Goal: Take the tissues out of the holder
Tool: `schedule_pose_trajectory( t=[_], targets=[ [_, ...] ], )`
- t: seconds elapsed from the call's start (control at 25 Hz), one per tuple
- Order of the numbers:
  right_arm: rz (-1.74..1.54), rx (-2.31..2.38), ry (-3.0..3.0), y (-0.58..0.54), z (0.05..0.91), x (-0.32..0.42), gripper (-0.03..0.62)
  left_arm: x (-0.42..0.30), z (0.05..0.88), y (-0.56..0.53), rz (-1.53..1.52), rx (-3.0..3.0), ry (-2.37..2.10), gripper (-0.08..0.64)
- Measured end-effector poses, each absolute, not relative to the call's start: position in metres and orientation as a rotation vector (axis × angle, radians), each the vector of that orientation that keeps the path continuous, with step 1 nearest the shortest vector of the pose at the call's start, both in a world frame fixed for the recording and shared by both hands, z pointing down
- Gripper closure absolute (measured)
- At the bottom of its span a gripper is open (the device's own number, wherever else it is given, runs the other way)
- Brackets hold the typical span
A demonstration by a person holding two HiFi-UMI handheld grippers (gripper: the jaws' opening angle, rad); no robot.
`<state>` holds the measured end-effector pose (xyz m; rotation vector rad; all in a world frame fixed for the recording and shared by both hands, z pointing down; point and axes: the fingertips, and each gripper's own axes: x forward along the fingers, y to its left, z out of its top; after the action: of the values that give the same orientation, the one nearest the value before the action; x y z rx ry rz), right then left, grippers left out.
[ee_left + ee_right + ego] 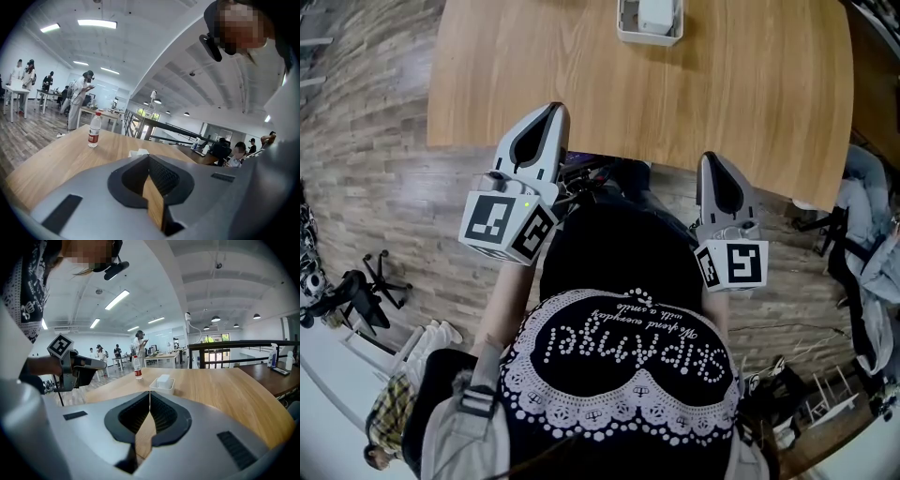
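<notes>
Wooden table (750,84) bare from near edge to holder (649,39); left gripper (553,111), right gripper (711,159) fingers together, empty.

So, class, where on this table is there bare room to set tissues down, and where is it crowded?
The table is mostly bare: wide patches either side of the holder, plus the whole stretch from it to the near edge by the left gripper and right gripper. Only the far side holds anything: holder, tissues, water bottle.
</notes>
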<state>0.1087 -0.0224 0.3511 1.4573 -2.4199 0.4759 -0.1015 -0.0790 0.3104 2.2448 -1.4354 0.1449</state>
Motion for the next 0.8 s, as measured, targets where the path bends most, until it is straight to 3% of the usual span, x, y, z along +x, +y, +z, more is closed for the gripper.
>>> schedule_pose_trajectory(
  t=[0.8],
  targets=[
    [0.475,1.468,-2.409,-0.0243,0.3499,0.1091,0.580,-0.1028,0.3110,-0.0812,0.136,2.237,-1.432,0.554]
  ],
)
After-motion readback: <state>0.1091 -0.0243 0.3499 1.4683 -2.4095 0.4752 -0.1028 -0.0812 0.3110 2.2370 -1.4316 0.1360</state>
